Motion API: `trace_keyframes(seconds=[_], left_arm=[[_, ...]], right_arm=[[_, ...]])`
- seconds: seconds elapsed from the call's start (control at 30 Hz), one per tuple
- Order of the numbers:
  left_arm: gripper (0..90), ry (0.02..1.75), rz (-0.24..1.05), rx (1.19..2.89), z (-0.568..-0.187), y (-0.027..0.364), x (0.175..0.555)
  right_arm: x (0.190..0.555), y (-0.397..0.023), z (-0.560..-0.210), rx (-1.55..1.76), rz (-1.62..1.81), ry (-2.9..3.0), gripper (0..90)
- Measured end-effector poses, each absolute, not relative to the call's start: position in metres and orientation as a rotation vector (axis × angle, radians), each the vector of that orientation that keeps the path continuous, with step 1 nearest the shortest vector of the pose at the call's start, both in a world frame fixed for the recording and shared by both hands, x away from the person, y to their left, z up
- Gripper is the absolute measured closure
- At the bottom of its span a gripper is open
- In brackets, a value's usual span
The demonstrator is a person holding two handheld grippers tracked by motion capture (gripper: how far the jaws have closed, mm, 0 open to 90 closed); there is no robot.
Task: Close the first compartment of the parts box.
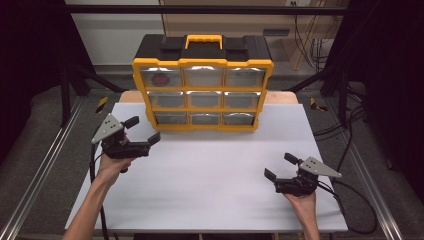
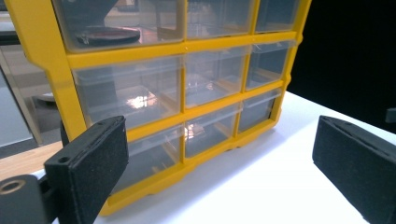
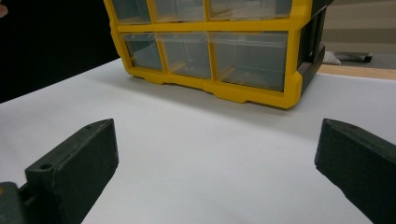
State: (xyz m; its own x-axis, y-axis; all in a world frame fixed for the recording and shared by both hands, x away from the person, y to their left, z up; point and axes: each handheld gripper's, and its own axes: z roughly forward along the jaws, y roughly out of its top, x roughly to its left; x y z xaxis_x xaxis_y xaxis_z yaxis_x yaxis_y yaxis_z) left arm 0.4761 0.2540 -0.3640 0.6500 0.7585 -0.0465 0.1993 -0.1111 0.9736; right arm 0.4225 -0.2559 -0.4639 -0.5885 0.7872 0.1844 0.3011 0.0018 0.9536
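Left gripper point(image 1: 144, 130) is hovering near the drawer organizer point(image 1: 202, 92), jaws spread, empty. Right gripper point(image 1: 280, 167) is idling, jaws spread. Square up on one drawer front before closing.

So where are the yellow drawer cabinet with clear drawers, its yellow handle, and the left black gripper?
Yellow drawer cabinet with clear drawers point(image 1: 202, 91): high view, frame between the drawers.
Yellow handle point(image 1: 203, 38): high view, top bar.
Left black gripper point(image 1: 146, 130): high view, midway between its open jaws.
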Motion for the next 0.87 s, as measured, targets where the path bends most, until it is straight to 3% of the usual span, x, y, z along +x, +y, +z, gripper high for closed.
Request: trace_keyframes(seconds=[0.53, 0.87], left_arm=[[2.7, 0.822, 0.533, 1.623, -0.417, 0.273, 0.446], [2.9, 0.831, 0.548, 1.618, -0.43, 0.283, 0.439]], right_arm=[[0.423, -0.255, -0.465, 1.122, 1.617, 1.886, 0.4], [0.423, -0.255, -0.465, 1.119, 1.613, 1.892, 0.4]])
